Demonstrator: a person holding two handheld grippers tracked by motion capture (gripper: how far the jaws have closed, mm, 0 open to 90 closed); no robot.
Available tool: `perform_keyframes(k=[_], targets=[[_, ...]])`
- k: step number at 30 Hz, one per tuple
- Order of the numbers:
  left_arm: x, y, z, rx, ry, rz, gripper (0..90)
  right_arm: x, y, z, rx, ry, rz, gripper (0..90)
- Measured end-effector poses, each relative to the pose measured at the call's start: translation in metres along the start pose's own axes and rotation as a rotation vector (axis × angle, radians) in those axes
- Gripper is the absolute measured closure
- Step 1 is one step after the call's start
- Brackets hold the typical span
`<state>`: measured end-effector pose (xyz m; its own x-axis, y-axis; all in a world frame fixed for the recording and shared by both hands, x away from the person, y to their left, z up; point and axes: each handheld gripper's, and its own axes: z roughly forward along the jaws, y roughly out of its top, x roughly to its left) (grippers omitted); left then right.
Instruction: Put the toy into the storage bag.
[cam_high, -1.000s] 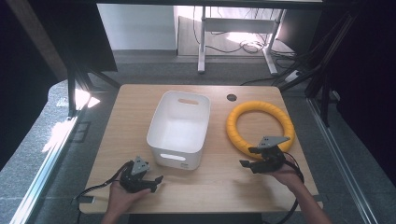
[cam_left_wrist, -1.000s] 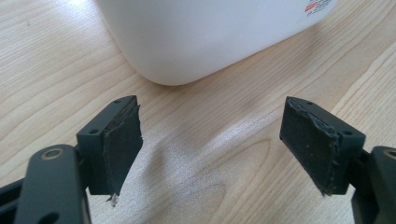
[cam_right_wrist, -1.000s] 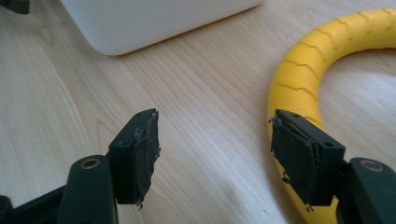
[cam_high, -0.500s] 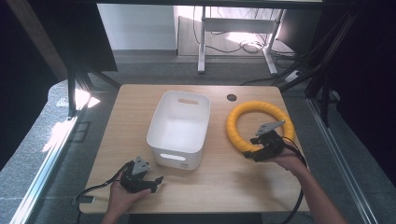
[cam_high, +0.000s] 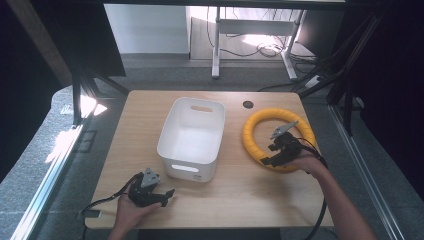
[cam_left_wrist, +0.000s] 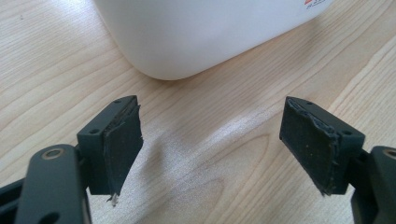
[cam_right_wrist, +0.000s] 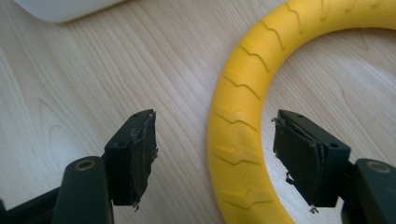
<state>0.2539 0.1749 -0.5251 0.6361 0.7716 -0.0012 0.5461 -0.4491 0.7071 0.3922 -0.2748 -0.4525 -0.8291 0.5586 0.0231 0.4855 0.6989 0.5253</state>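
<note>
Nearest, at the table's (cam_high: 235, 200) front left: left gripper (cam_high: 162, 196) resting low on the wood in a left hand (cam_high: 131, 210), jaws spread wide, nothing between them, pointing at the rounded corner of the white bin (cam_high: 190, 172). Farther right: right forearm reaching forward, right gripper (cam_high: 265, 161) over the near-left arc of the yellow ring (cam_high: 250, 142), jaws released and straddling the ring's ridged band, one pad outside, one inside. Ring flat on the table, just right of the bin. On the bin, a red-printed label corner, unreadable
</note>
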Motion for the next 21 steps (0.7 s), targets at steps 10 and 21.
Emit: perform_keyframes(k=[10,21], targets=[[0.000,0.000,0.001,0.007,0.000,0.004,21.2,-0.010,0.001,0.018,0.102,0.003,-0.006,31.3],[0.000,0.000,0.001,0.007,0.001,0.003,21.2,-0.016,-0.002,0.033,0.201,-0.017,-0.037,34.4]])
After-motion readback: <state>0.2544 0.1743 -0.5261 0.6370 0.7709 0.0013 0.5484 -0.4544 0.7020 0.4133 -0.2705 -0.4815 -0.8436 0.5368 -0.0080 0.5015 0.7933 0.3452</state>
